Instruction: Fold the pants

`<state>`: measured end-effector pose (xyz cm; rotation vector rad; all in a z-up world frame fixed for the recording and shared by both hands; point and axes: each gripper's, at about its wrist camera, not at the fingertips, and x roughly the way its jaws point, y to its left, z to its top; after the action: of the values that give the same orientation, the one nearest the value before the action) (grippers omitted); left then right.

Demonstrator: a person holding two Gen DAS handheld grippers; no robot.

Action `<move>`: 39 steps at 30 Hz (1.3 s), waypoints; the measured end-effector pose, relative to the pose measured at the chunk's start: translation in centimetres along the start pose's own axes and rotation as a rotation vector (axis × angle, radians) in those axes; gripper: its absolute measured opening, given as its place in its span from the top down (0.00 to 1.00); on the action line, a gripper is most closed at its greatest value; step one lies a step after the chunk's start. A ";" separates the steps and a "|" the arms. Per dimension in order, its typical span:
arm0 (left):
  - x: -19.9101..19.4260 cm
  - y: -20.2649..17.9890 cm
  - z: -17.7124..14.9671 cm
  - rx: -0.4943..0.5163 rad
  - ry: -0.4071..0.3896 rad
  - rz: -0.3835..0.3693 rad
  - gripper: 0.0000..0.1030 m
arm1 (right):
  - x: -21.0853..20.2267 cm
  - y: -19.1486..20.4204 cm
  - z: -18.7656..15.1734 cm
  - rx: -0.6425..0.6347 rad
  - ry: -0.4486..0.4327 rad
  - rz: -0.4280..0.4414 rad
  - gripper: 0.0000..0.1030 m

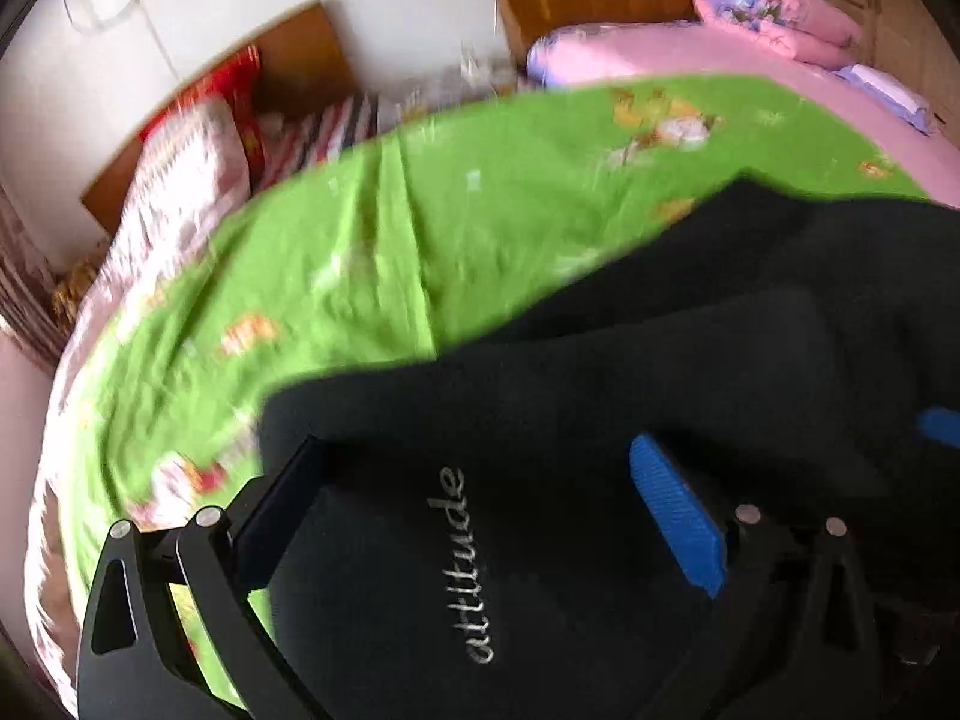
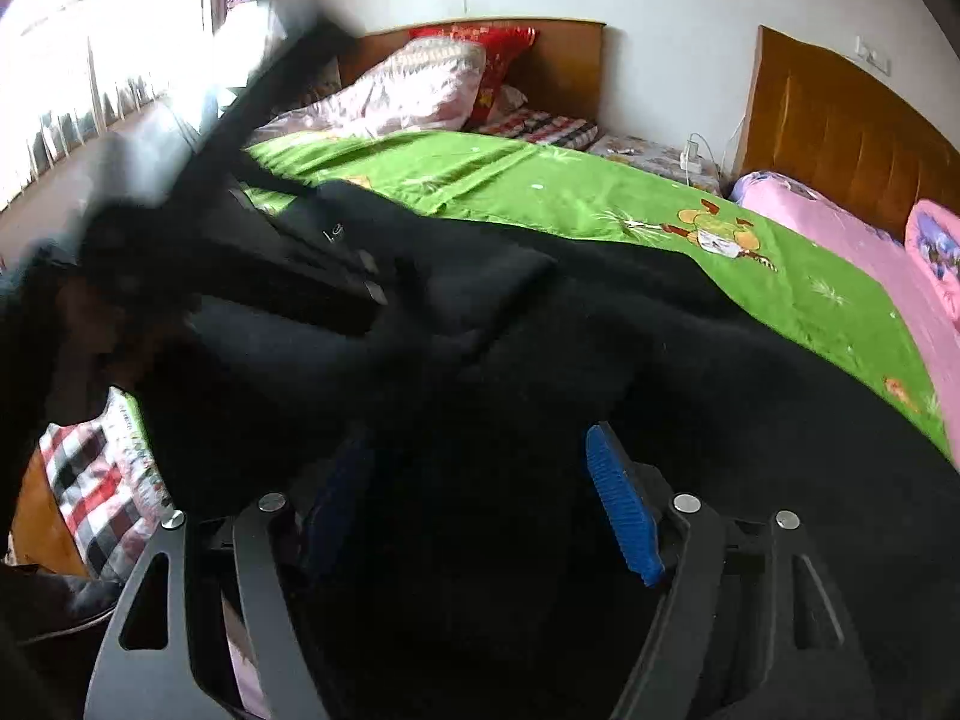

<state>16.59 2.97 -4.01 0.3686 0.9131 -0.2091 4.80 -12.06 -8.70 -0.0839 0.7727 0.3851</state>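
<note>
Spreading black pants [image 1: 630,360] over green sheet [image 1: 360,228] on the bed, prob. to get them flat before folding. Pants fill lower right of left wrist view, "attitude" print [image 1: 462,564] lying between the fingers. Left gripper [image 1: 480,516]: jaws wide apart, cloth beneath, no pinch seen. Right gripper [image 2: 474,498]: jaws spread too; dark cloth lies between pads, but contact can't be told, black on black. Right view, upper left: blurred dark shape, likely the other gripper, partly blown out by window glare. Pants' waist and hems not distinguishable. Pink bedding [image 2: 840,234] at right edge.
</note>
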 end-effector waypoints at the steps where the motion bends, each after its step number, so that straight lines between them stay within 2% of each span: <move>1: -0.3 0.2 -0.2 -0.008 -0.011 -0.004 0.01 | -0.3 -0.5 -0.1 0.017 0.008 0.022 0.29; 3: -0.9 0.2 -0.2 -0.011 -0.004 0.020 0.01 | -1.4 -1.4 0.1 0.044 0.022 0.061 0.24; 4: -1.3 0.0 0.2 -0.010 -0.008 0.024 0.02 | -2.4 -2.3 0.3 0.048 0.011 0.041 0.24; 8: -5.9 -2.8 3.1 0.032 -0.114 -0.103 0.02 | -5.3 -6.5 0.6 0.084 -0.035 -0.135 0.18; 10: -6.9 -5.4 5.3 0.080 -0.155 -0.153 0.02 | -5.7 -8.6 0.2 0.142 -0.033 -0.171 0.18; 13: -4.5 -9.9 8.0 0.145 -0.097 -0.224 0.02 | -6.1 -10.1 -0.9 0.180 -0.029 -0.234 0.18; 14: -3.1 -11.4 8.8 0.153 -0.072 -0.219 0.02 | -6.1 -10.3 -1.3 0.189 -0.025 -0.231 0.17; 16: -0.6 -14.0 10.3 0.184 -0.045 -0.132 0.02 | -6.2 -10.8 -2.5 0.202 -0.014 -0.231 0.16; 18: 1.9 -16.0 11.1 0.210 0.006 -0.077 0.02 | -6.2 -11.4 -3.5 0.215 0.004 -0.244 0.16; 20: 3.4 -16.9 11.3 0.237 0.050 -0.078 0.02 | -6.0 -12.4 -4.6 0.232 0.029 -0.252 0.16; 23: 4.1 -17.3 11.5 0.246 0.049 -0.031 0.01 | -5.6 -14.1 -6.7 0.275 0.089 -0.289 0.15; 25: 4.3 -17.4 11.7 0.233 0.046 -0.011 0.01 | -6.6 -14.7 -7.9 0.301 0.058 -0.261 0.15; 28: 4.3 -17.6 11.7 0.240 0.035 0.006 0.01 | -8.4 -14.3 -8.1 0.300 0.013 -0.308 0.15; 30: 4.7 -17.8 12.0 0.246 0.029 0.014 0.01 | -9.3 -13.7 -8.2 0.293 -0.025 -0.288 0.15; 32: 4.7 -17.8 12.0 0.249 0.024 0.020 0.01 | -8.7 -13.5 -8.9 0.295 0.005 -0.256 0.15; 33: 4.7 -17.8 12.0 0.249 0.022 0.019 0.01 | -8.3 -13.6 -9.4 0.289 0.026 -0.267 0.14; 35: 4.7 -17.8 12.0 0.243 0.023 0.011 0.01 | -8.6 -13.3 -10.2 0.259 -0.013 -0.265 0.14; 39: 4.9 -17.4 12.1 0.226 0.031 -0.010 0.01 | -10.0 -13.2 -10.9 0.254 0.004 -0.281 0.14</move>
<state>22.60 -17.87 -5.09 0.5781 0.9247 -0.3174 -4.07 -29.70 -10.39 0.0454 0.7952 0.0191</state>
